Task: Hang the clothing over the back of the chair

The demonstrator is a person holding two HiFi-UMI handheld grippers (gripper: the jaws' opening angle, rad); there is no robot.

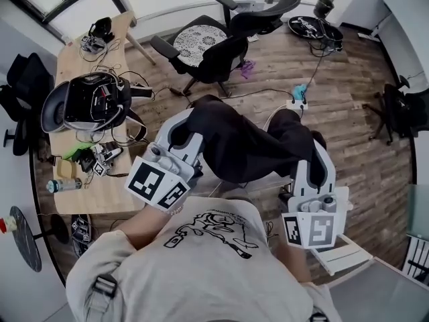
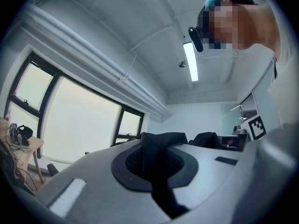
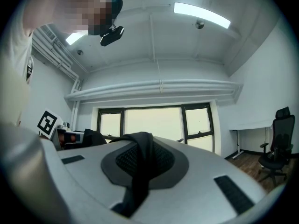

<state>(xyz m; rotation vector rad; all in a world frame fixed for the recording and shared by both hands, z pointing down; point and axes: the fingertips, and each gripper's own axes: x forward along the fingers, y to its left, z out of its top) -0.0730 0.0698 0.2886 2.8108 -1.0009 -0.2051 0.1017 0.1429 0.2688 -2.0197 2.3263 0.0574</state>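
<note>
In the head view a black garment (image 1: 244, 143) hangs stretched between my two grippers at chest height. My left gripper (image 1: 190, 123) is shut on its left end and my right gripper (image 1: 314, 149) is shut on its right end. In the left gripper view a fold of the black cloth (image 2: 156, 155) is pinched between the grey jaws. The right gripper view shows the same, with the cloth (image 3: 140, 164) running down through the closed jaws. A black office chair (image 1: 218, 59) with a patterned seat (image 1: 198, 42) stands on the wooden floor beyond the garment, its back towards me.
A second black chair (image 1: 258, 12) stands behind the first. On the left, a wooden desk (image 1: 74, 66) carries a black bag (image 1: 94, 102), cables and a bottle (image 1: 60, 185). A power strip (image 1: 297, 102) with cords lies on the floor. Another dark chair (image 1: 402, 109) is at the right.
</note>
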